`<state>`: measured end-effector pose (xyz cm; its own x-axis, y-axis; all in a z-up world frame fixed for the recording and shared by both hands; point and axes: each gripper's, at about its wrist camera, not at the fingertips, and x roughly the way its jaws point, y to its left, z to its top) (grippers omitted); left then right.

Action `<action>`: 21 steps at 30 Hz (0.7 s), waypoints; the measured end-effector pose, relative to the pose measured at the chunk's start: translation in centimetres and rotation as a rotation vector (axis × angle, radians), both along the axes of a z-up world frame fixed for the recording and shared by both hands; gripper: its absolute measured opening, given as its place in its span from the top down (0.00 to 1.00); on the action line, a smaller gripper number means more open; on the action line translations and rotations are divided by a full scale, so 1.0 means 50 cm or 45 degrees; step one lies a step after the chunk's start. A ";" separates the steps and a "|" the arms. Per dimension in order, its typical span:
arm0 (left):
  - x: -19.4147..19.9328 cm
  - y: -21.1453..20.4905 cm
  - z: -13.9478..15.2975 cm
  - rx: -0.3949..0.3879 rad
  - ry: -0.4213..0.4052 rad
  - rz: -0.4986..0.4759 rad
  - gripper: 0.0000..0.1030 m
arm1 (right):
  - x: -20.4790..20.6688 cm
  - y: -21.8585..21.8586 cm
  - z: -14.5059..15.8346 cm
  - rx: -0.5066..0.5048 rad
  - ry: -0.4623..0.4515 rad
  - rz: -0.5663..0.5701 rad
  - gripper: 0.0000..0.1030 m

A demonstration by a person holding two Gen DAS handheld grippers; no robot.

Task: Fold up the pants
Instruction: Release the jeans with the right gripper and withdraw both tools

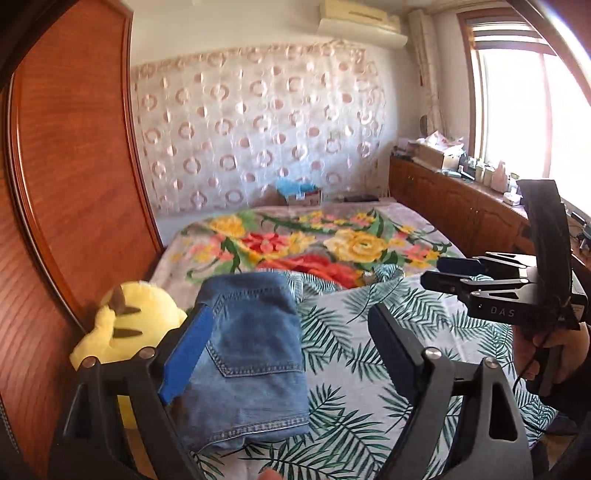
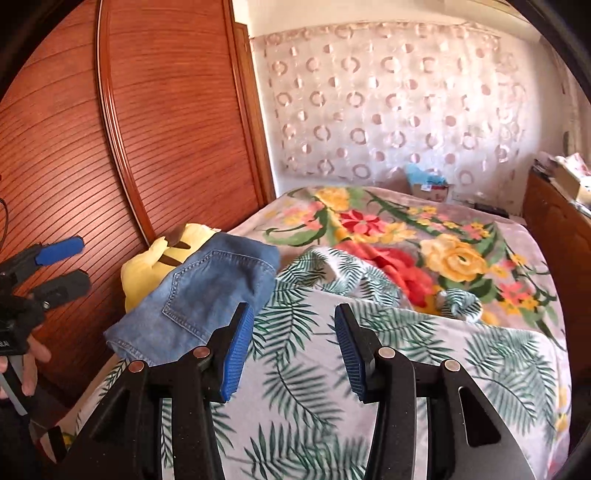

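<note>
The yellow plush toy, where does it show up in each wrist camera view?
Left wrist: the yellow plush toy sits lower left, beside the folded jeans.
Right wrist: the toy is left of centre, partly behind the jeans.
Shared landmark: the wooden wardrobe behind the toy.

A home bedroom: a bed [image 1: 369, 314] with a flowered blanket [image 1: 314, 240], wooden wardrobe [image 1: 74, 166], curtain [image 1: 258, 129], air conditioner [image 1: 362, 26] and window [image 1: 517, 110].

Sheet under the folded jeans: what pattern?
Green palm leaves on white sheet, best seen in the right wrist view.
</note>
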<state>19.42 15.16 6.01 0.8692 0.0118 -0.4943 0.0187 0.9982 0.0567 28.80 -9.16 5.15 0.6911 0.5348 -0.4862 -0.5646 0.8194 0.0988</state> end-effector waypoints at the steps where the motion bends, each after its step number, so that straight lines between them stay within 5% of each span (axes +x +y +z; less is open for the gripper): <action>1: -0.004 -0.006 0.005 0.009 -0.012 0.002 0.16 | -0.016 -0.014 0.003 0.005 -0.014 -0.010 0.54; 5: -0.029 -0.040 0.033 0.036 -0.082 0.012 0.14 | -0.076 -0.063 0.025 0.016 -0.060 -0.050 0.54; 8: -0.046 -0.063 0.052 0.042 -0.127 0.026 0.00 | -0.123 -0.089 0.045 0.023 -0.097 -0.070 0.50; 11: -0.062 -0.085 0.064 0.037 -0.157 0.014 0.00 | -0.173 -0.106 0.058 0.030 -0.150 -0.089 0.41; 21: -0.126 -0.164 0.082 -0.021 -0.178 -0.029 0.00 | -0.326 -0.170 0.091 0.030 -0.266 -0.234 0.36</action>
